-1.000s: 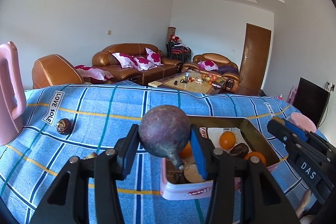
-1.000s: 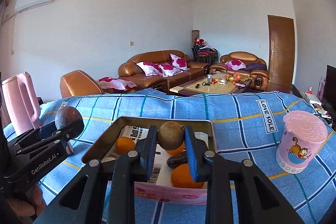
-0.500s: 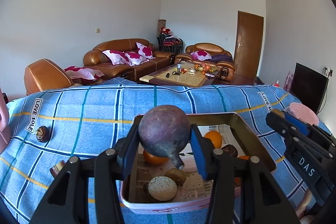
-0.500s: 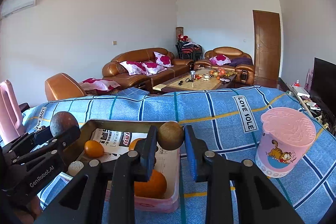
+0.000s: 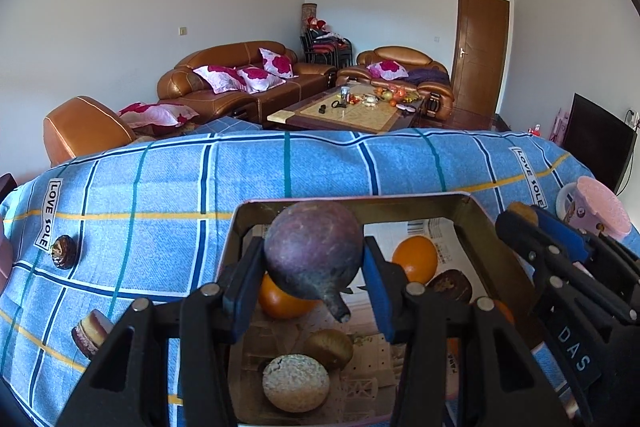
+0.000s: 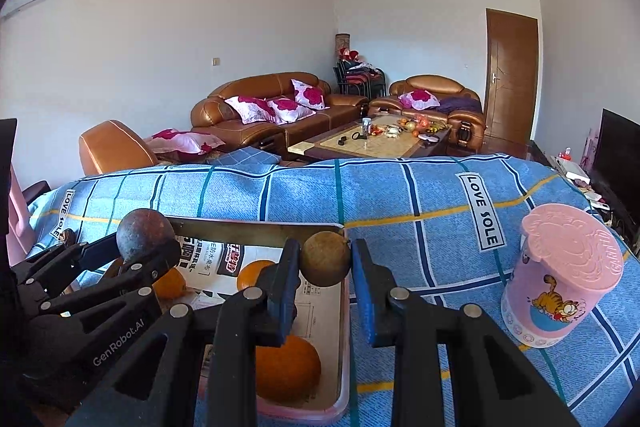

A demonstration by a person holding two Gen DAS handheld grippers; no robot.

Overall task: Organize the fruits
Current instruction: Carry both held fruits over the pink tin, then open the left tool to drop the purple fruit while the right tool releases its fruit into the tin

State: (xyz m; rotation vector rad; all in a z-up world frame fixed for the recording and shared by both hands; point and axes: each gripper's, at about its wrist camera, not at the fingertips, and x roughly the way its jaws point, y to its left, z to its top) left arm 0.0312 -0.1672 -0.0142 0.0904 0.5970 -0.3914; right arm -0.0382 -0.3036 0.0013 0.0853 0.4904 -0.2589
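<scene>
My left gripper (image 5: 314, 267) is shut on a dark purple round fruit (image 5: 314, 253) with a stem and holds it above the pink box (image 5: 480, 227). The box is lined with printed paper and holds oranges (image 5: 415, 259), a dark fruit (image 5: 450, 285) and a round pale cake (image 5: 296, 383). My right gripper (image 6: 325, 263) is shut on a small brown round fruit (image 6: 325, 259), above the box's right wall (image 6: 343, 327). In the right wrist view my left gripper (image 6: 146, 243) shows at left with the purple fruit.
A blue checked cloth (image 5: 320, 167) covers the table. A dark nut-like fruit (image 5: 63, 251) and a layered cake piece (image 5: 90, 331) lie at left on it. A pink cartoon cup (image 6: 560, 275) stands at right. Sofas and a coffee table lie beyond.
Both grippers moved, the left to the right and over the box, the right toward the box's right edge. Each kept hold of its fruit.
</scene>
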